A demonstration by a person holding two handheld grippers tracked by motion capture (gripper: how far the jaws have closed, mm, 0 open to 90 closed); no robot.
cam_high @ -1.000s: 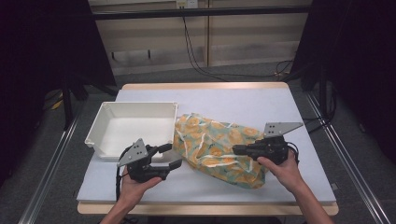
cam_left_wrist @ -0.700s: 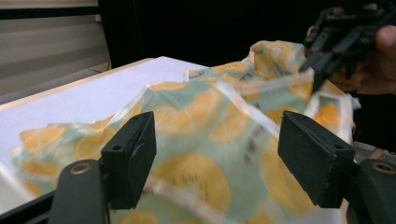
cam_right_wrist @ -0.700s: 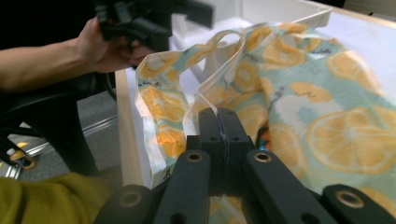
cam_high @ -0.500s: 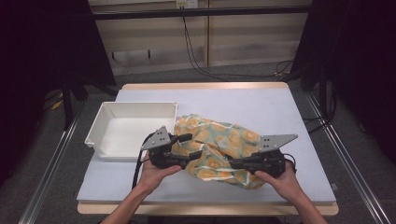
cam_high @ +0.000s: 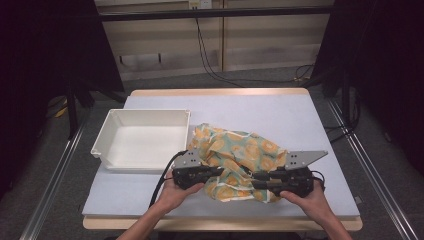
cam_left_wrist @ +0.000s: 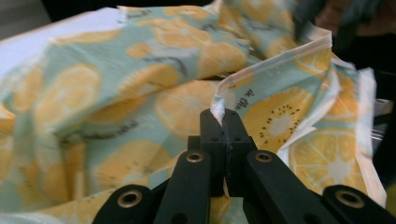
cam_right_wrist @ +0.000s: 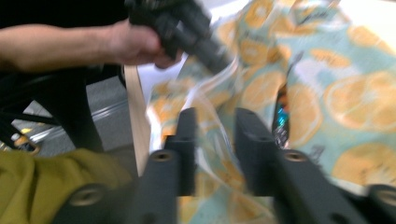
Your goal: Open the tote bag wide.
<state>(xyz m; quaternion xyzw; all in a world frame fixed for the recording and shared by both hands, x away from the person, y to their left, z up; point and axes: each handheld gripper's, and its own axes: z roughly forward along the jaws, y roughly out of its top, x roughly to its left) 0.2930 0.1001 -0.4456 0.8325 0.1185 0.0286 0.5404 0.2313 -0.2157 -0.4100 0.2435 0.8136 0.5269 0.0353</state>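
Dark curtains ring our pale counter [cam_high: 320, 125], where a white tray [cam_high: 145, 137] sits at the left and a crumpled fruit-print cloth [cam_high: 240, 155] lies just beside it, near our edge. We judge both hands came low to catch its hem for lifting or spreading. Our left gripper [cam_left_wrist: 223, 122] is pressed together, pinching the white hem. Our right gripper [cam_right_wrist: 215, 135] stands spread, blurred, with cloth between its jaws and not yet clamped.
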